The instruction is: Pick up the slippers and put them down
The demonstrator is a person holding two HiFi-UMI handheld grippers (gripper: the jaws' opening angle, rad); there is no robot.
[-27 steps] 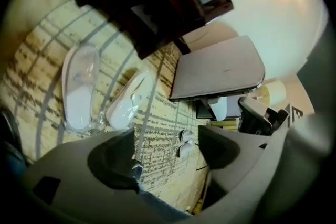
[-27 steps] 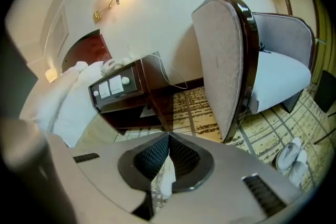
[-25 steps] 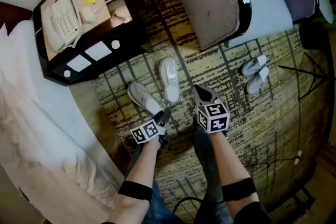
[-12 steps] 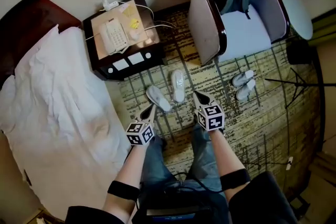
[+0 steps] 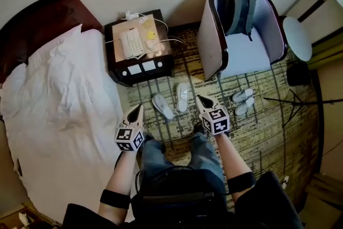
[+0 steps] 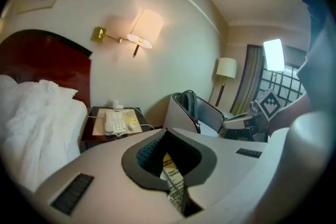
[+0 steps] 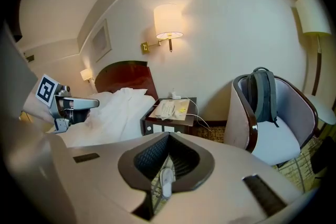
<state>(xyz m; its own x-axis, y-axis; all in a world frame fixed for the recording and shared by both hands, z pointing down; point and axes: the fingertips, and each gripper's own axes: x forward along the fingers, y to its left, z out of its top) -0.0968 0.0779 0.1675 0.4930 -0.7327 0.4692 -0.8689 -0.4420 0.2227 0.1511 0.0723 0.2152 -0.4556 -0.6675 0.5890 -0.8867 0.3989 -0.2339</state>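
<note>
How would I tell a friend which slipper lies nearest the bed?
Find the dark nightstand with the white telephone, beside the bed. Two white slippers lie on the patterned carpet before it; take the slanted slipper on the bed's side, not its straighter partner.

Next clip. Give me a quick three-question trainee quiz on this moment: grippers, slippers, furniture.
1. True or false: the left gripper and right gripper are both shut and empty.
2. What sits in the armchair? A. backpack B. suitcase C. folded towel
3. How many slippers lie on the carpet?
Key: 1 true; 2 A; 3 four.
</note>
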